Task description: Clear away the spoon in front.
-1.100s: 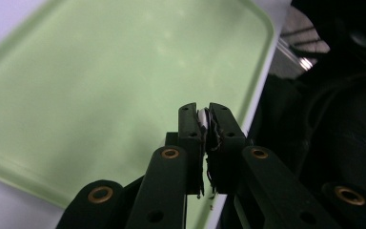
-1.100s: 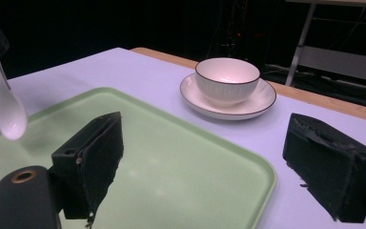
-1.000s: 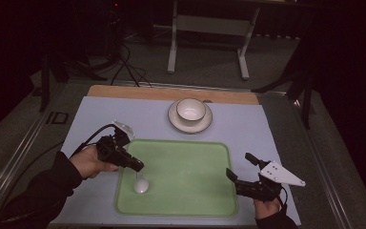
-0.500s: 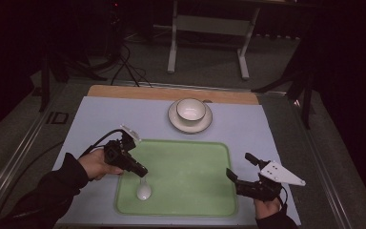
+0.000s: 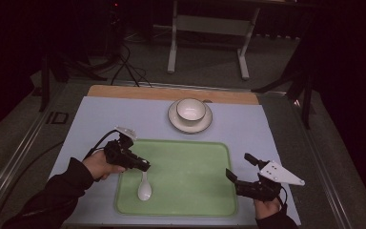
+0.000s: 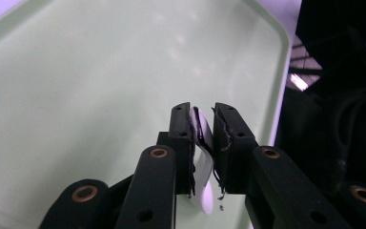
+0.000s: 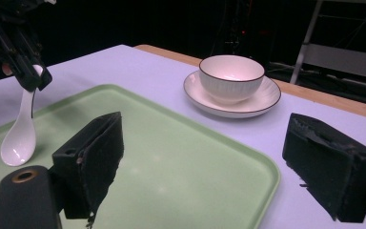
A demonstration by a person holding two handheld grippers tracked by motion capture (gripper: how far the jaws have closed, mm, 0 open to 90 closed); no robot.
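From the high view, the left gripper (image 5: 142, 166) sits over the left part of the green tray (image 5: 195, 162), clenched on the handle of a white spoon (image 5: 144, 189) whose scoop hangs down toward the tray's near-left area. The right gripper (image 5: 240, 172) rests at the tray's right edge, its jaws released and holding nothing. Beyond the tray, a white bowl (image 5: 191, 109) stands on a saucer (image 5: 174, 119), well apart from both tools.

In the left gripper view, the spoon (image 6: 202, 162) is pinched between the two black pads, handle up, scoop pointing down over the tray (image 6: 76, 86).

In the right gripper view, the wide gap between its own jaws confirms that they stand apart; past them the left gripper (image 7: 31, 78) holds the spoon (image 7: 20, 133) nearly upright, the scoop just at the tray (image 7: 181, 157) surface, though whether it touches is hard to tell. The bowl (image 7: 231, 76) and saucer (image 7: 262, 102) lie farther off.

The step in hand looks like lifting the spoon from the tray. The next move probably calls for a firm pinch, carrying it clear of the rim toward the bowl.
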